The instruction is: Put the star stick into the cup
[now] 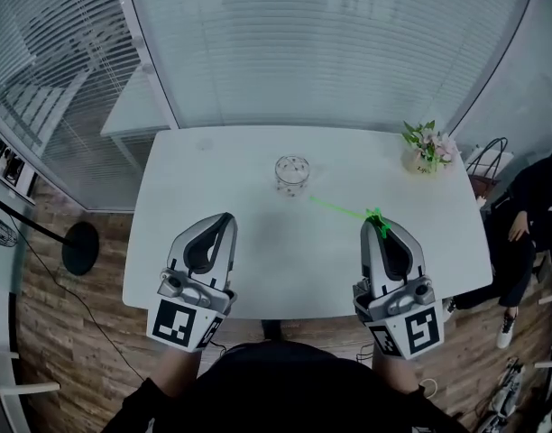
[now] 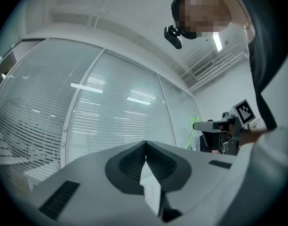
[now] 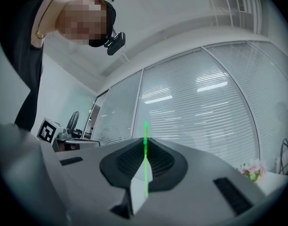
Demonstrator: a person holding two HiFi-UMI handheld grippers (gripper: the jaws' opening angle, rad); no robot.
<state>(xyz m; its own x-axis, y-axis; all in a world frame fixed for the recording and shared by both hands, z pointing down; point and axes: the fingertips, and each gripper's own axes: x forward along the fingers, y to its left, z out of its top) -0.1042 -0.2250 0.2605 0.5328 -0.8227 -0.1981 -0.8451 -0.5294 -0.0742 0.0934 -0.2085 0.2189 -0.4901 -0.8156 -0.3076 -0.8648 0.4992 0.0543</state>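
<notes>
Above the white counter [image 1: 213, 179], the right claw [image 1: 381, 227] is pinching the thin green star stick [image 1: 342, 210] short of the clear glass cup [image 1: 292, 175], the left claw [image 1: 227, 220] closed on nothing; the stick swivelling in that pinch could miss the rim.

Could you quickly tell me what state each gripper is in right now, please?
Left gripper: closed, holding nothing.
Right gripper: closed on the green star stick.
</notes>
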